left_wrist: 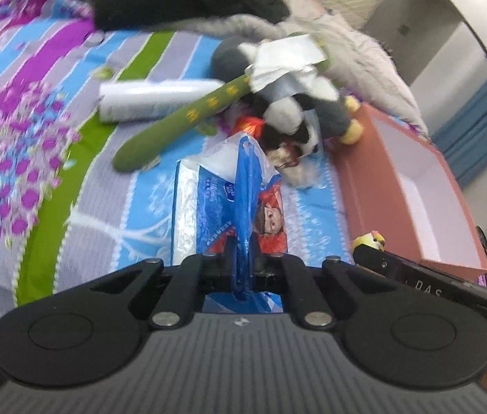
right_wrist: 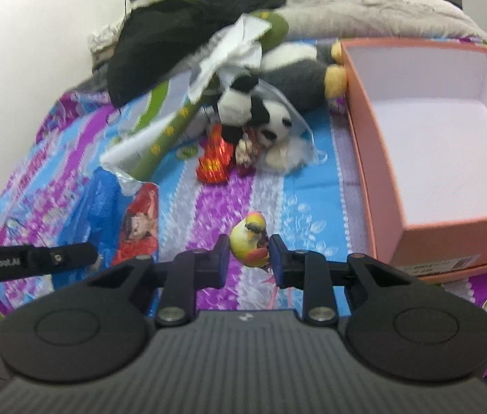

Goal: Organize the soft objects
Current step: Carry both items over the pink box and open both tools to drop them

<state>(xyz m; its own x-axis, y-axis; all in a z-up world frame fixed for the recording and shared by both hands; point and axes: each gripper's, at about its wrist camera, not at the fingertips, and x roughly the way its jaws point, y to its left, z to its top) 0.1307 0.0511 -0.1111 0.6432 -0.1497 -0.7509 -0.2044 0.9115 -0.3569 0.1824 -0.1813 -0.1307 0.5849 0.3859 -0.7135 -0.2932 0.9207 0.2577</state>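
Note:
My left gripper [left_wrist: 243,262] is shut on the blue plastic top of a tissue pack [left_wrist: 240,200] that rests on the bedspread. My right gripper [right_wrist: 248,258] is shut on a small yellow and orange bird toy [right_wrist: 252,238], just above the bed. The bird [left_wrist: 369,240] and the right gripper show at the right in the left wrist view. The tissue pack [right_wrist: 122,214] lies left of the right gripper. A panda plush [right_wrist: 257,117], a grey plush [right_wrist: 298,76] and a long green plush [left_wrist: 188,117] lie in a pile beyond.
An open pink box [right_wrist: 374,131] with a white inside stands on the bed at the right; it also shows in the left wrist view [left_wrist: 357,186]. A white cylinder [left_wrist: 146,98], red foil wrappers [right_wrist: 214,158], black cloth [right_wrist: 181,34] and a grey blanket [right_wrist: 364,3] lie further back.

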